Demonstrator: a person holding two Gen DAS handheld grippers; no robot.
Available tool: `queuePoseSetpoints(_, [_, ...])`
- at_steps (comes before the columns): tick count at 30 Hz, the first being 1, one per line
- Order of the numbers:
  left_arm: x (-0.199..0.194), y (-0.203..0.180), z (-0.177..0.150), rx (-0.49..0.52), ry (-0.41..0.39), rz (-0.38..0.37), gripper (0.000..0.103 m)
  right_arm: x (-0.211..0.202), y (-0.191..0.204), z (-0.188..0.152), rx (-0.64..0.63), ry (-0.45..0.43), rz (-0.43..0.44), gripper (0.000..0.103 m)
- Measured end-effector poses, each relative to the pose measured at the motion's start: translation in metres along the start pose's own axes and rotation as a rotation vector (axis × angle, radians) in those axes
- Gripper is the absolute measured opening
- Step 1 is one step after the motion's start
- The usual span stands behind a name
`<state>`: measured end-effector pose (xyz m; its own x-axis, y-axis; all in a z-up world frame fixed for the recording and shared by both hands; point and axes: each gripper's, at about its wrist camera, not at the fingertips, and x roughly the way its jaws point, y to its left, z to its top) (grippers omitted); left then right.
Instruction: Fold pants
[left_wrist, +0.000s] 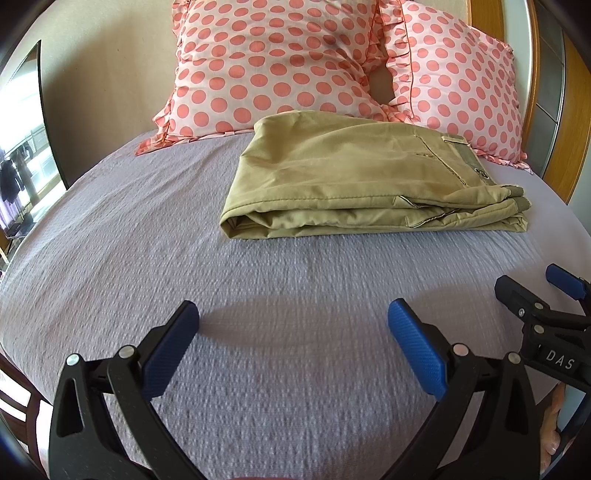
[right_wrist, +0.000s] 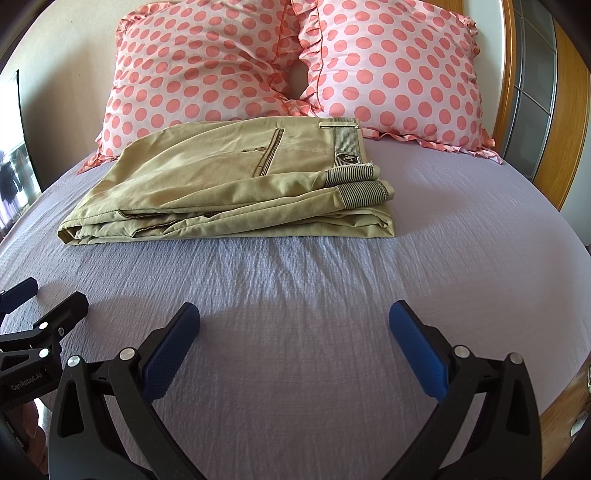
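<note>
Khaki pants (left_wrist: 354, 177) lie folded in a flat rectangle on the lilac bedsheet (left_wrist: 258, 295), waistband to the right, just in front of the pillows. They also show in the right wrist view (right_wrist: 229, 184), with striped inner waistband and cuffs at the right end. My left gripper (left_wrist: 293, 314) is open and empty, hovering over the sheet well short of the pants. My right gripper (right_wrist: 294, 314) is open and empty too, beside the left one; it shows at the right edge of the left wrist view (left_wrist: 535, 284).
Two pink polka-dot pillows (right_wrist: 207, 66) (right_wrist: 399, 70) lean against the wall behind the pants. A wooden headboard or frame (right_wrist: 569, 122) runs along the right. A dark screen (left_wrist: 33, 122) stands at the left of the bed.
</note>
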<state>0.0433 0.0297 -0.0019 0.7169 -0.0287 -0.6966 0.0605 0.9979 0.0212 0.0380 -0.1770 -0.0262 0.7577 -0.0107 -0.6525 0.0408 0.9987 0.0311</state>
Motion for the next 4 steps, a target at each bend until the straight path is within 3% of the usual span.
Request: queuePoseSetpoints(4, [0.0005, -0.0006, -0.0001, 0.001, -0.003, 0.001, 0.101, 0.0001, 0.0, 0.0, 0.0, 0.0, 0.0, 0.102])
